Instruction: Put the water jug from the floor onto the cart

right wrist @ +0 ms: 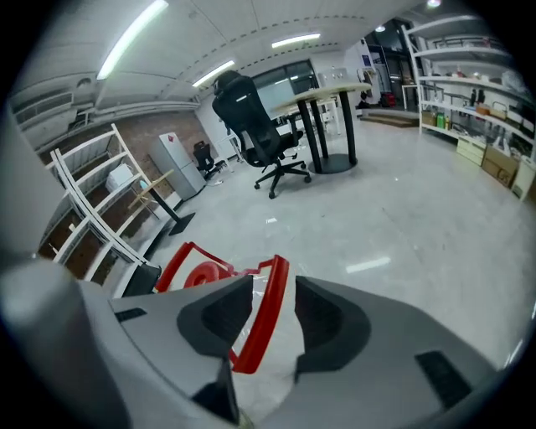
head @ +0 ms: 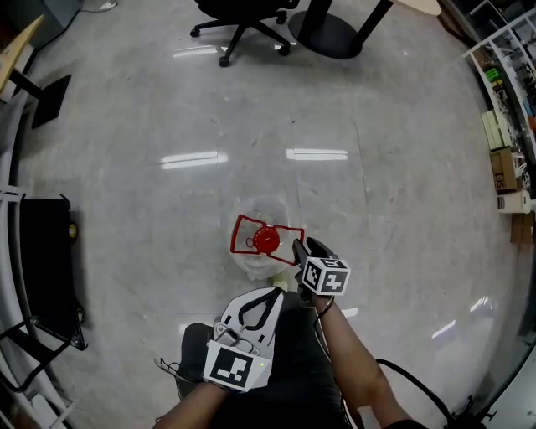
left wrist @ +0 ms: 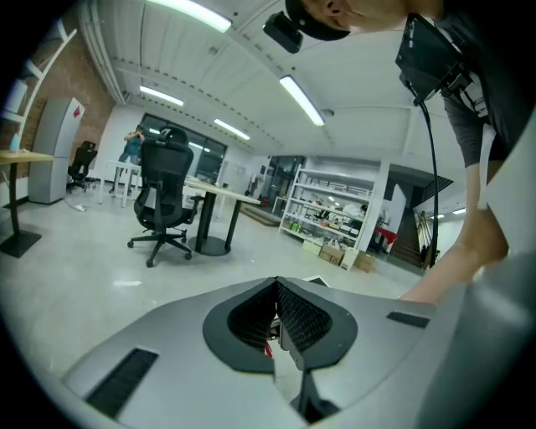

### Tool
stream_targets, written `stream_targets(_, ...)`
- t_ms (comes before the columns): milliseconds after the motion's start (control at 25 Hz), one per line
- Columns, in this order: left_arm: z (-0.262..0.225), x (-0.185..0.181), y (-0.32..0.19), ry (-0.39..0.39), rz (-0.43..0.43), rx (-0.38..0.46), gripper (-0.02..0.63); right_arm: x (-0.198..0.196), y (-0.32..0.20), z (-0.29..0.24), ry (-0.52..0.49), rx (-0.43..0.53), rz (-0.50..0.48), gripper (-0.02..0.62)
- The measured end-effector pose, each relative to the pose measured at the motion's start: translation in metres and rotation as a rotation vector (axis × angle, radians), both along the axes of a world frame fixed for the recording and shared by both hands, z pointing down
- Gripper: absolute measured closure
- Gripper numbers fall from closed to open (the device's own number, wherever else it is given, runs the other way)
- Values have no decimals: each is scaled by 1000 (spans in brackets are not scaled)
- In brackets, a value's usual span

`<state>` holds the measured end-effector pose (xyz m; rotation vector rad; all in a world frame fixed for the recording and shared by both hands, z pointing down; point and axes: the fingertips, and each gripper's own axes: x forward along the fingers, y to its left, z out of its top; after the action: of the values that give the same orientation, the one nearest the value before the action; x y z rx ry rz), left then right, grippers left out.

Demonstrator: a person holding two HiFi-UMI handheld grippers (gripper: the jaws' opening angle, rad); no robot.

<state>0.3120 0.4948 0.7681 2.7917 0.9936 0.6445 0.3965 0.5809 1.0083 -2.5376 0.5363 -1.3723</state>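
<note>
Showing the water jug point(head: 255, 261) standing upright on the pale polished floor point(head: 377, 209) near the middle of the head view, topped by a red cap point(head: 266, 240) and ringed by a red handle point(right wrist: 266, 312). Reaching in from four o'clock of the cap with the right gripper point(head: 300, 246), pointing steeply down with its jaws standing wide apart. Straddling one bar of the handle, as seen in the right gripper view, with the bar lying nearer the nine o'clock jaw and a clear gap showing towards the three o'clock jaw. Clamping nothing as yet. Hovering at six o'clock of the jug with the left gripper point(head: 275, 292), jaws closed together and holding nothing, with only a sliver of red showing beyond the pads. Setting an office chair point(head: 243, 21) at twelve o'clock, shelving point(head: 507, 126) at two o'clock and a low black platform point(head: 46, 268) at nine o'clock, all well apart from the jug.
</note>
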Motion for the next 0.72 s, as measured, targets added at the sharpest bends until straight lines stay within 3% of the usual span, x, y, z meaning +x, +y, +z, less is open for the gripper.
stream_targets(160, 8, 4, -2, 8, -3, 2, 606, 0, -9, 24, -69, 50, -16, 464)
stream_targets(240, 9, 2, -7, 10, -10, 6, 606, 2, -12, 25, -84, 93, 4, 517)
stream_targets(360, 5, 0, -18, 10, -28, 11, 606, 6, -16, 18, -89, 125, 29, 535)
stream_targets(560, -16, -12, -36, 22, -51, 24, 606, -5, -30, -4, -86, 105, -2, 534)
stream_targets(720, -50, -26, -51, 18, -84, 14, 606, -14, -56, -59, -39, 85, -98, 534)
